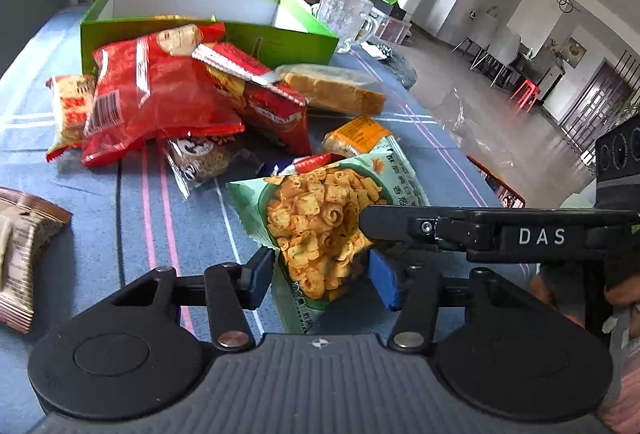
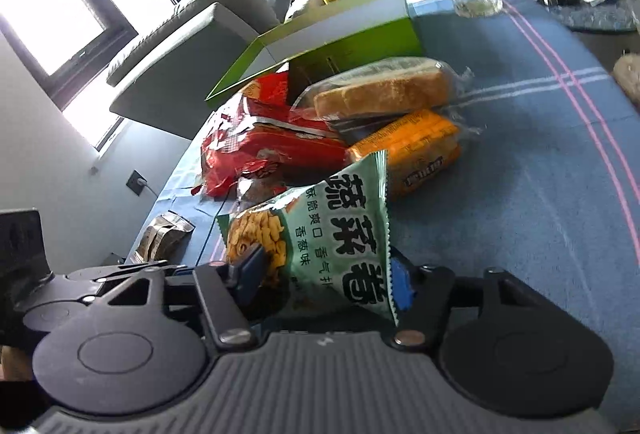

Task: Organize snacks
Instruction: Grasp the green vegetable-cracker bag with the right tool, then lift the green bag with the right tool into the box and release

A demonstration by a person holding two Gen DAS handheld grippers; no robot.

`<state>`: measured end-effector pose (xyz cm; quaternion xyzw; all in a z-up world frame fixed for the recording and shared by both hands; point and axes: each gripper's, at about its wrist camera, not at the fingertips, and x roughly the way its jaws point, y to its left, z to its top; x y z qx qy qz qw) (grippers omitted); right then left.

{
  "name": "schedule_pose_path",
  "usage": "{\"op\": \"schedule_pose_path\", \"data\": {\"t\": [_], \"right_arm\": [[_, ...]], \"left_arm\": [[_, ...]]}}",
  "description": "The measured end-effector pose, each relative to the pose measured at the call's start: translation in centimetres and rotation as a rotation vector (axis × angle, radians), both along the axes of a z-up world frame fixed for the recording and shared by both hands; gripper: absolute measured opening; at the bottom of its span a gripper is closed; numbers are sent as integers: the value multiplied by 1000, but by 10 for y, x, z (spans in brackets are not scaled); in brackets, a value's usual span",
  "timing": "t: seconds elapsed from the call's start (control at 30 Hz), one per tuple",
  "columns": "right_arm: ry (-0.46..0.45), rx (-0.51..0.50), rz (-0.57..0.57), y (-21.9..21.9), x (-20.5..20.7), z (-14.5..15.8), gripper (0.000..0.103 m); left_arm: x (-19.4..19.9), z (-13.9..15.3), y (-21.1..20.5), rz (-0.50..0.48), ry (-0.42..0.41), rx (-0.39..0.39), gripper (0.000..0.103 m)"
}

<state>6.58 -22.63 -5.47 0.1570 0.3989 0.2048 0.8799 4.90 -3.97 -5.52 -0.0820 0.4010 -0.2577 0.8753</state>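
Observation:
A green snack bag [image 1: 320,218] printed with orange curls sits between both pairs of fingers. My left gripper [image 1: 320,276] is shut on its near end. My right gripper [image 2: 326,280] is shut on the same green bag [image 2: 340,234] from the other side; its arm shows in the left wrist view [image 1: 480,230]. Behind lie red snack bags [image 1: 160,93], a wrapped bread loaf [image 1: 336,89] and an orange packet [image 1: 360,133]. An open green box [image 1: 256,41] stands at the back; it also shows in the right wrist view [image 2: 360,41].
A glass mug [image 1: 348,17] stands right of the box. A brown packet [image 1: 20,246] lies at the left on the blue striped tablecloth [image 1: 100,213]. A small seed packet [image 1: 200,161] lies under the red bags. A sofa and plants stand beyond the table.

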Motion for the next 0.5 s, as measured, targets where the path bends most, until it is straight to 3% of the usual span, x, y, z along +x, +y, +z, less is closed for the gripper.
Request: {"op": "schedule_pose_path", "data": {"t": [0.5], "right_arm": [[-157, 23, 16, 25, -6, 50, 63]], "left_arm": [[-12, 68, 23, 77, -210, 32, 50]]}}
